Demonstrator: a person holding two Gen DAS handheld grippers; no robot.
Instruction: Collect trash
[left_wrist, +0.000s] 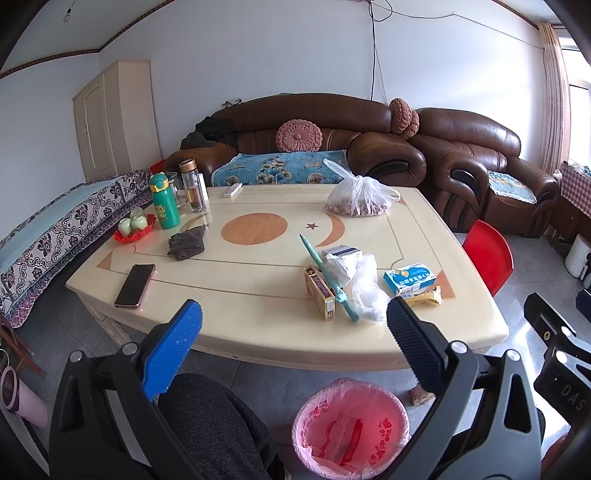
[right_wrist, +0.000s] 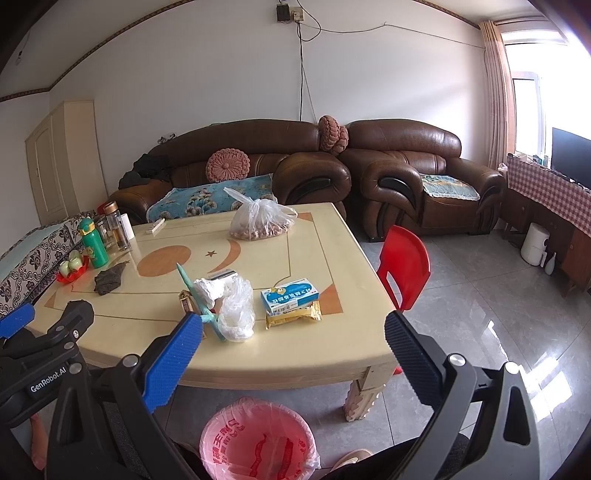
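Hovering wide open and empty, the left hand-held gripper (left_wrist: 293, 321) and right hand-held gripper (right_wrist: 293, 328) are facing the crumpled bag (right_wrist: 236, 314) lying on the worktop (right_wrist: 314, 343) beyond the bin (right_wrist: 258, 439); light, soft and slippery, it is probably best pinched at a bunched fold.

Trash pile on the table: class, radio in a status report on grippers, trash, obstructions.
Left gripper open, empty. Right gripper open, empty. Crumpled plastic and gold wrapper on table, untouched; pink-lined bin below. Nothing in the way.

Brown leather sofa (right_wrist: 236, 162) — grey tiles (right_wrist: 480, 295)
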